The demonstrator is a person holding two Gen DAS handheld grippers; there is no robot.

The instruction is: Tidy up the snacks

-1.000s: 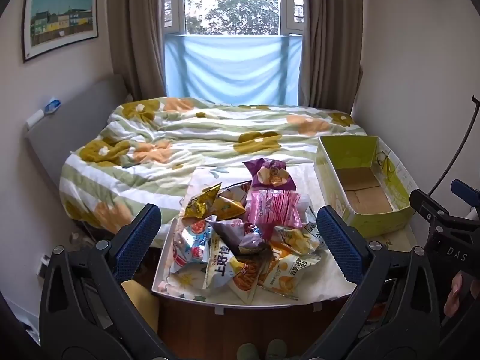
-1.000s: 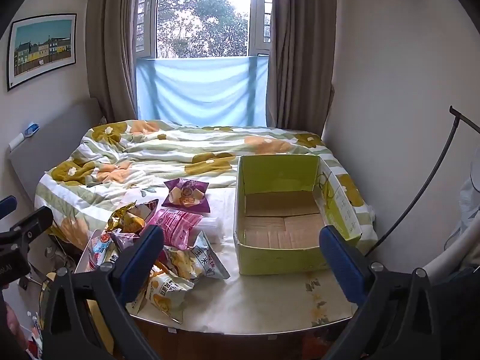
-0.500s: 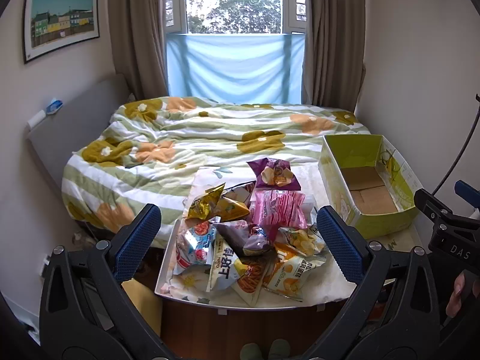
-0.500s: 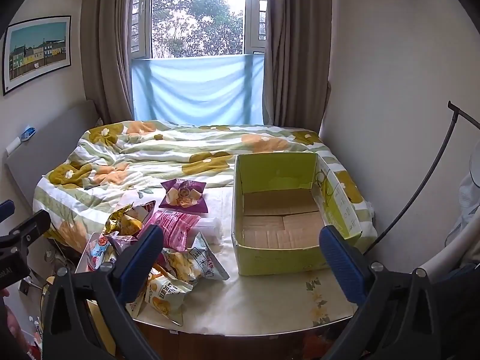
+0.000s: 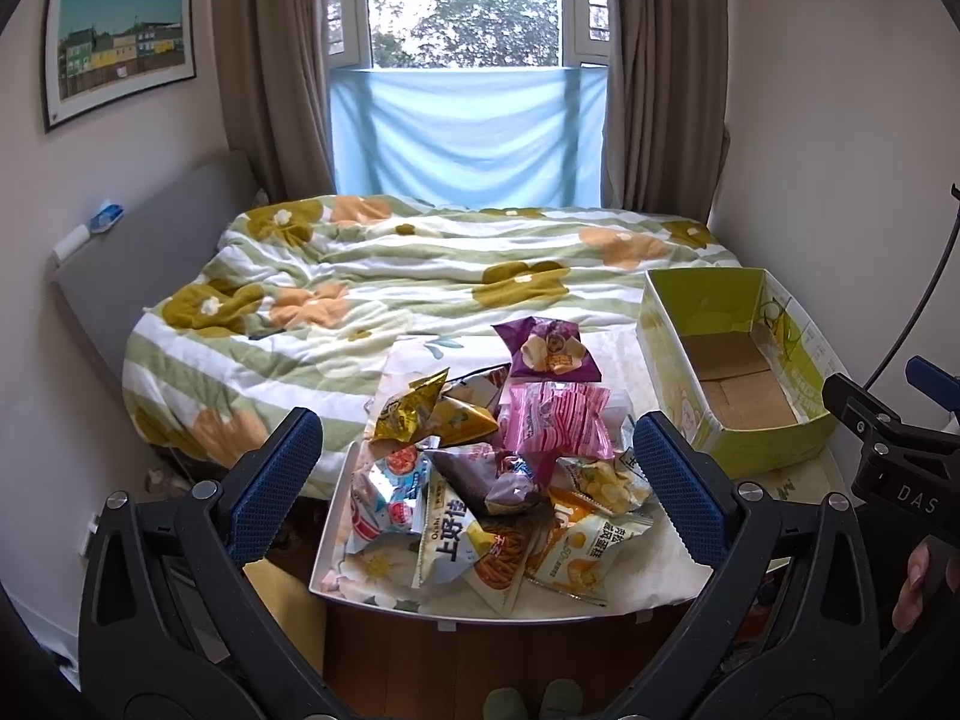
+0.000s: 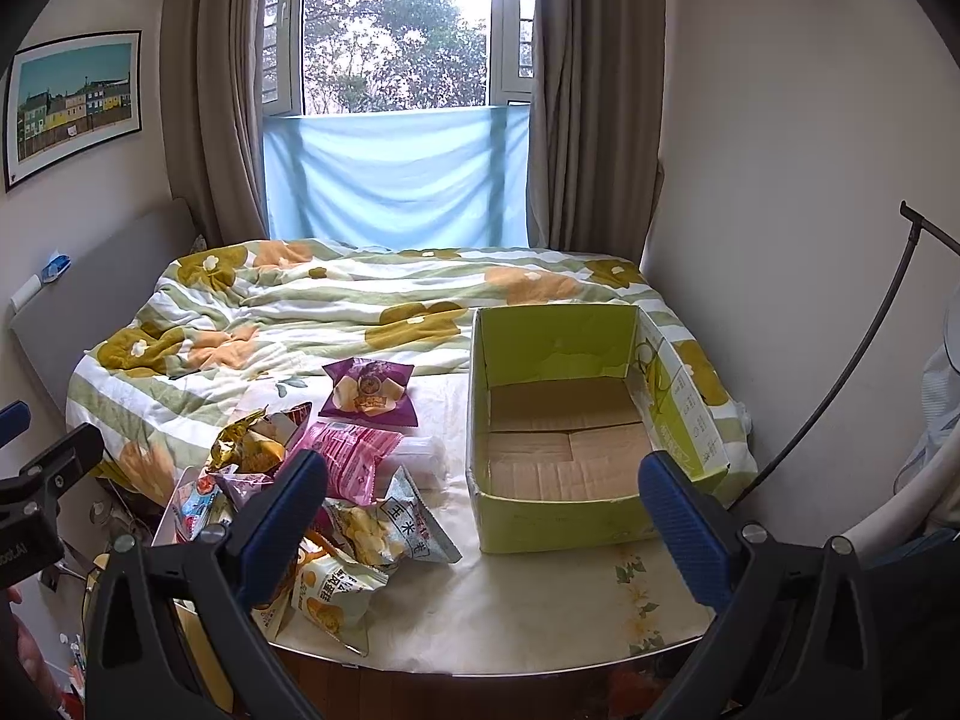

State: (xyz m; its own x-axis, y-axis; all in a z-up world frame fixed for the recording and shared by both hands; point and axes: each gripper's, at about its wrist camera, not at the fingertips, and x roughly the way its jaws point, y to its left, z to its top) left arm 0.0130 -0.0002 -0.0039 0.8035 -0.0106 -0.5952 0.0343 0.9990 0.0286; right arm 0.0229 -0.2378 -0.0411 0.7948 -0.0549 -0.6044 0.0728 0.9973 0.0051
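Snack bags (image 5: 498,480) lie heaped on the left part of a small table (image 6: 540,606) covered with a flowered cloth, at the foot of a bed (image 5: 384,276). A purple bag (image 5: 547,350) sits at the far edge of the heap, a pink bag (image 5: 561,423) just in front of it, a gold bag (image 5: 420,411) to its left, and white and orange chip bags (image 5: 576,558) nearest the table's front edge. A green cardboard box (image 6: 540,516) stands open to the right of the heap, with nothing inside it.

The left tongs (image 5: 474,480) hang above the table's front edge with their blue pads spread wide, and the heap shows between them, well below. The right tongs (image 6: 483,507) are also spread wide and hold nothing; the box shows between their pads, and the heap lies by the left pad. Neither touches any bag.
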